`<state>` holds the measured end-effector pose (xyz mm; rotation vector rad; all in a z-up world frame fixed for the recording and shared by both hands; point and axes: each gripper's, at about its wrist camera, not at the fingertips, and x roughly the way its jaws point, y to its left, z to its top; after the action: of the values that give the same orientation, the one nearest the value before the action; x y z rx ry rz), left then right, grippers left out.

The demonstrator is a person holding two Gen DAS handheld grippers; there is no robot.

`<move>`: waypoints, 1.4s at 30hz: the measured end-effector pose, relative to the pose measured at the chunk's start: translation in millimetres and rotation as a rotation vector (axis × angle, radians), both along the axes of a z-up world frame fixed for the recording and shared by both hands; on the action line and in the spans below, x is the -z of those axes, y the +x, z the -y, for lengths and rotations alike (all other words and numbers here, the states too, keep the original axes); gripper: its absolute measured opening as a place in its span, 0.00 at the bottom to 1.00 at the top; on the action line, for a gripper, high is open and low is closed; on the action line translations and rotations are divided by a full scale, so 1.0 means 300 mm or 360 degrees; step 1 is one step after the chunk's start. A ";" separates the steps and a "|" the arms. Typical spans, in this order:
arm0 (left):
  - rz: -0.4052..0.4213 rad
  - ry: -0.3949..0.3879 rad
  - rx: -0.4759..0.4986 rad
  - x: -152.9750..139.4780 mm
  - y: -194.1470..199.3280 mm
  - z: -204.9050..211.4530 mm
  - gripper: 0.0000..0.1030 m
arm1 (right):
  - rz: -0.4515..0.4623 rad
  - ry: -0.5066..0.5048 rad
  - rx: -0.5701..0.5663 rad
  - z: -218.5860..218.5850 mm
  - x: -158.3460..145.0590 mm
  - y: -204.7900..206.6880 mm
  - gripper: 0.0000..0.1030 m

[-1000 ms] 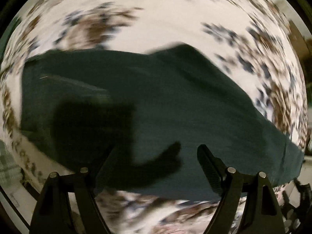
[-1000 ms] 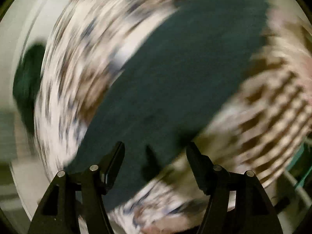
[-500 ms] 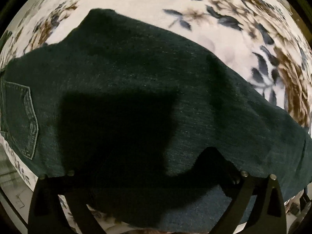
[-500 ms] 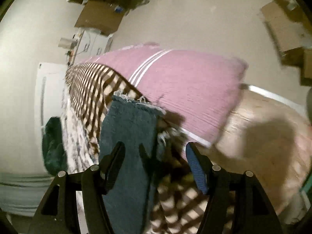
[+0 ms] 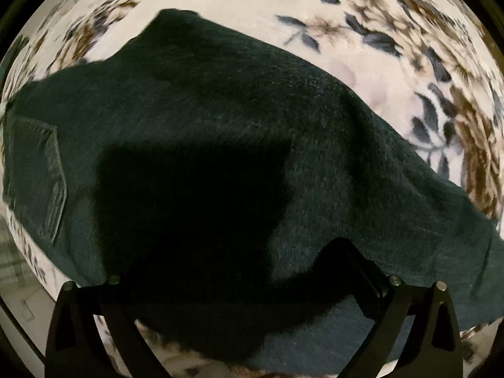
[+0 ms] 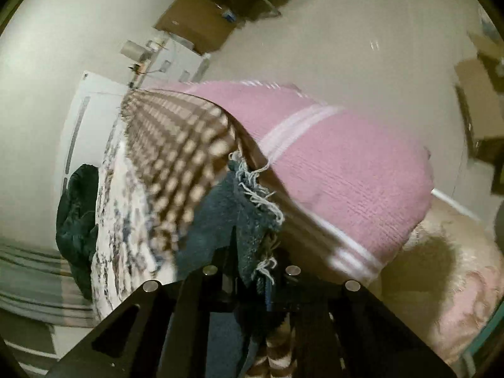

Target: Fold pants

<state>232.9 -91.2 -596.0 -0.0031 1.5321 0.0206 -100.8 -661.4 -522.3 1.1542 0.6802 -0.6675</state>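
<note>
The right claw [image 6: 252, 271] is closing on the frayed hem [image 6: 255, 195] of the dark pants [image 5: 220, 132] (fabric is already between its fingers). The left claw [image 5: 242, 271] stands released, wide, above the pants lying on the flowered blanket [image 5: 362, 47].

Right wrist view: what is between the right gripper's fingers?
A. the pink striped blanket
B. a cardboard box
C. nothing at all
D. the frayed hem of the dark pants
D: the pants run down into the right gripper, whose jaws are closing on the denim, the pale frayed hem sticking out just past the fingertips; the pink blanket lies behind, untouched.
</note>
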 end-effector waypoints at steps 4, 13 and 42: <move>0.0065 -0.0079 -0.0025 -0.089 -0.047 0.009 1.00 | 0.0024 -0.0176 -0.0102 -0.114 -0.185 0.049 0.11; 0.0051 -0.0109 0.0127 -0.157 -0.158 0.084 1.00 | -0.0319 -0.0190 -0.0156 -0.178 -0.219 0.153 0.19; -0.0035 -0.0048 0.0248 0.007 -0.255 0.349 1.00 | 0.0043 0.0218 0.0079 -0.125 0.168 0.101 0.42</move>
<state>156.6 -196.0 -598.1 0.0930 1.5510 -0.1269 -70.6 -623.7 -572.6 1.3079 0.6840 -0.6539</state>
